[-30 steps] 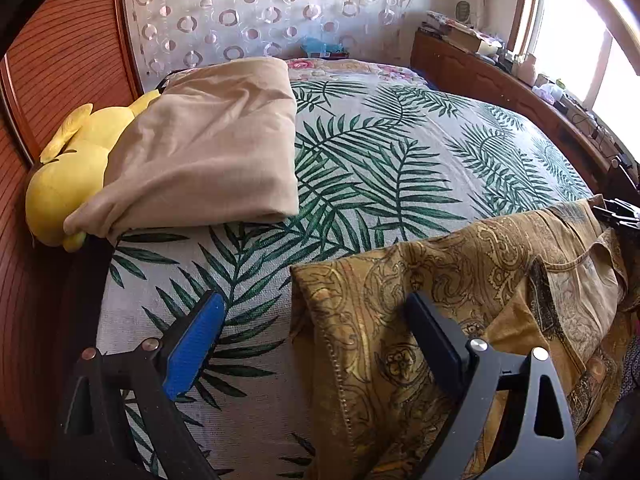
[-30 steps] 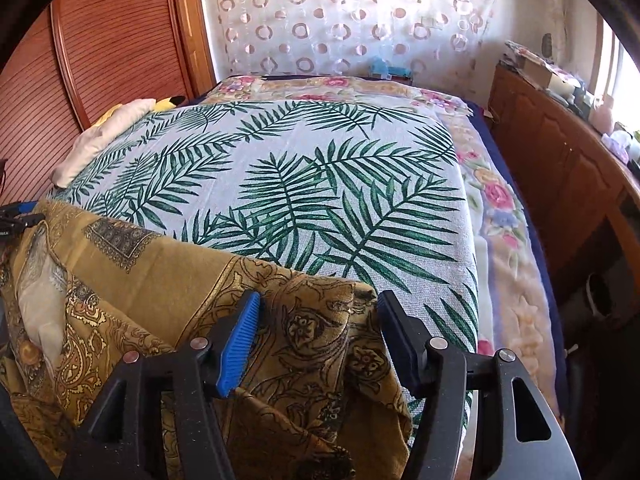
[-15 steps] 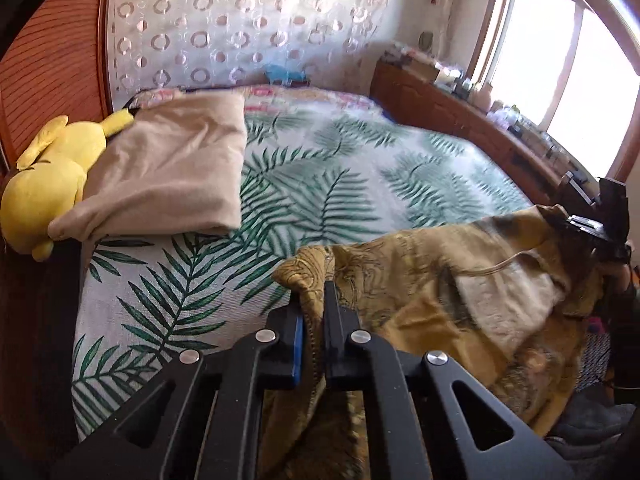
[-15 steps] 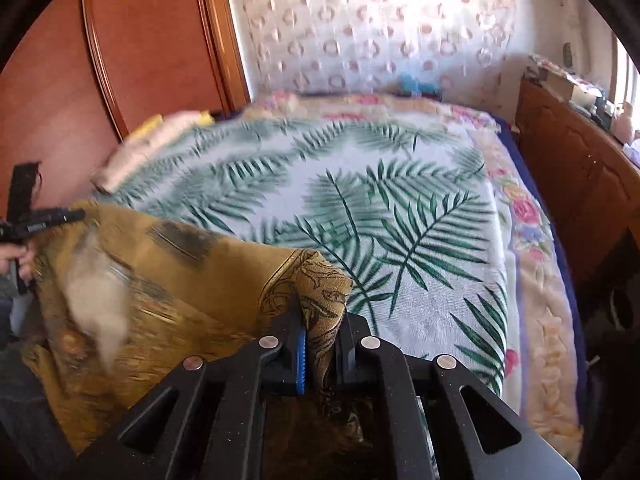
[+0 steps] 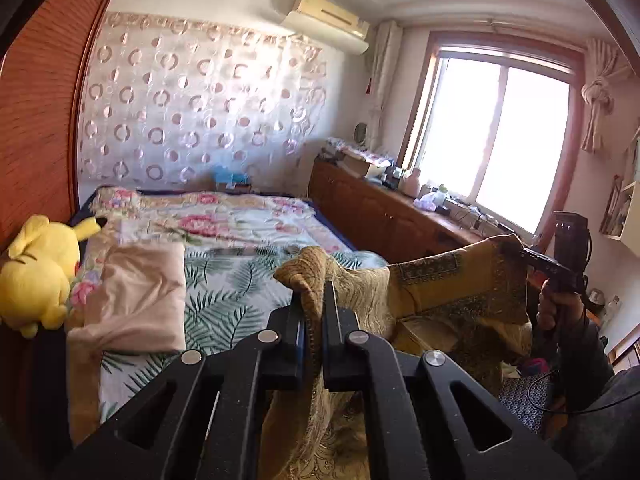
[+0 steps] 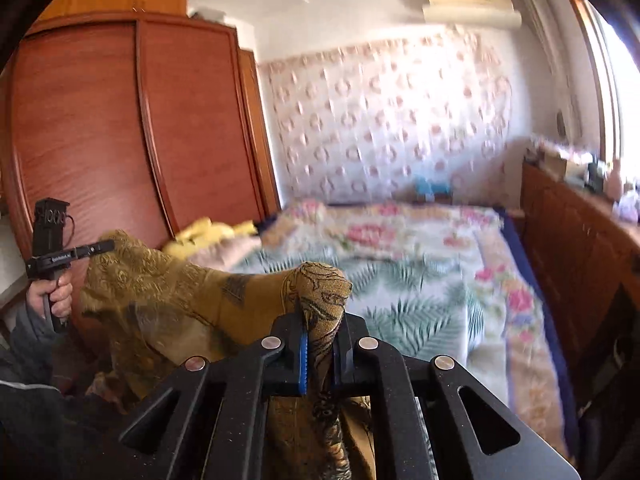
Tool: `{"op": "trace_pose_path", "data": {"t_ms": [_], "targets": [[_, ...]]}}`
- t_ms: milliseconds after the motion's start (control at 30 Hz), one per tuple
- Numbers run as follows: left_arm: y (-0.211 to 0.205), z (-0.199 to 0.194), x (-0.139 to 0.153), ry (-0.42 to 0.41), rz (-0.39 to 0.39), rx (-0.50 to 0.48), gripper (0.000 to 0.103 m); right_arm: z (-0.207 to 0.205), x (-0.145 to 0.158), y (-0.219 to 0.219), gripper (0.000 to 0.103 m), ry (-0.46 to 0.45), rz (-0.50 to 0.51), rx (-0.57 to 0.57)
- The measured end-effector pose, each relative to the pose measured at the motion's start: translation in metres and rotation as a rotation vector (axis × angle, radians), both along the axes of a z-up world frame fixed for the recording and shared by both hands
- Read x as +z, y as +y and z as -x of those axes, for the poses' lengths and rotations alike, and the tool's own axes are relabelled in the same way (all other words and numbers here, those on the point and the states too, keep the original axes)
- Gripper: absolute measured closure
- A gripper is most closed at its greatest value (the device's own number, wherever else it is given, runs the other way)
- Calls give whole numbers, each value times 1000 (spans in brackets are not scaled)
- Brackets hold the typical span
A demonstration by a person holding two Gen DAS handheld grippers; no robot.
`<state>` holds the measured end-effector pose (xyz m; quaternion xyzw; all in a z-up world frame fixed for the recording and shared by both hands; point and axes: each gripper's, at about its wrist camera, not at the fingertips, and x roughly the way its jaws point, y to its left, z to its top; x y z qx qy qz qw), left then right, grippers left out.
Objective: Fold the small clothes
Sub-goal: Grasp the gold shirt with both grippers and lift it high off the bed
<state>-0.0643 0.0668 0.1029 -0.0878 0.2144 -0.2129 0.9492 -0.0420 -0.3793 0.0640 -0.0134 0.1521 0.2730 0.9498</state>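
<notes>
A mustard-gold patterned garment (image 5: 452,292) hangs in the air between my two grippers, above the near edge of the bed. My left gripper (image 5: 313,300) is shut on one corner of it. My right gripper (image 6: 320,312) is shut on the other corner; the garment (image 6: 168,292) sags between them. In the left wrist view the right gripper (image 5: 520,249) shows at the right, pinching the cloth. In the right wrist view the left gripper (image 6: 110,245) shows at the left, doing the same.
The bed (image 5: 240,280) has a palm-leaf cover. A folded beige cloth (image 5: 140,296) lies at its left, beside a yellow plush toy (image 5: 36,272). A wooden wardrobe (image 6: 120,140) stands left; a cluttered wooden sideboard (image 5: 380,216) runs under the window at right.
Both grippers closed on the garment's corners on the bed, then lifted it up off the bed. The views now tilt upward toward the wall and ceiling.
</notes>
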Motion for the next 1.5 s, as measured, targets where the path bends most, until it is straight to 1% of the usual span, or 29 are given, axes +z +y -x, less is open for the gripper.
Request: {"op": "trace_pose_path", "data": {"t_ms": [100, 367, 533, 667, 800, 900, 933, 967, 1000, 1067, 1167, 1233, 1267, 1333, 1400, 1500], "targets": [[-1, 10, 23, -61, -37, 25, 96, 17, 23, -3, 95, -45, 14, -4], [13, 21, 88, -213, -44, 67, 96, 50, 81, -2, 95, -192, 27, -11], [19, 31, 118, -283, -44, 77, 96, 62, 107, 7, 95, -261, 42, 2], [21, 41, 142, -347, -74, 103, 96, 78, 130, 8, 95, -322, 39, 15], [26, 51, 166, -408, -99, 130, 96, 85, 143, 5, 95, -370, 36, 9], [30, 53, 180, -438, -106, 143, 96, 88, 147, 8, 95, -390, 40, 5], [32, 52, 186, -452, -112, 153, 96, 87, 148, 10, 95, -392, 44, 0], [34, 52, 188, -459, -116, 162, 96, 89, 138, 11, 95, -393, 50, -5], [36, 50, 190, -465, -123, 173, 96, 87, 138, 12, 95, -393, 55, -10], [39, 43, 190, -465, -131, 190, 96, 80, 123, 11, 95, -377, 55, -12], [45, 26, 186, -440, -149, 215, 96, 70, 119, 18, 95, -346, 51, -10], [50, 6, 172, -393, -161, 224, 96, 62, 123, 21, 95, -310, 58, -10], [50, -2, 166, -373, -169, 230, 96, 53, 119, 23, 95, -288, 61, -10], [54, -24, 144, -323, -178, 236, 96, 30, 104, 26, 95, -227, 75, -11], [55, -45, 121, -276, -185, 241, 96, 3, 81, 32, 95, -175, 110, -26], [57, -92, 79, -207, -232, 270, 96, -41, 49, 37, 95, -108, 121, -23]]}}
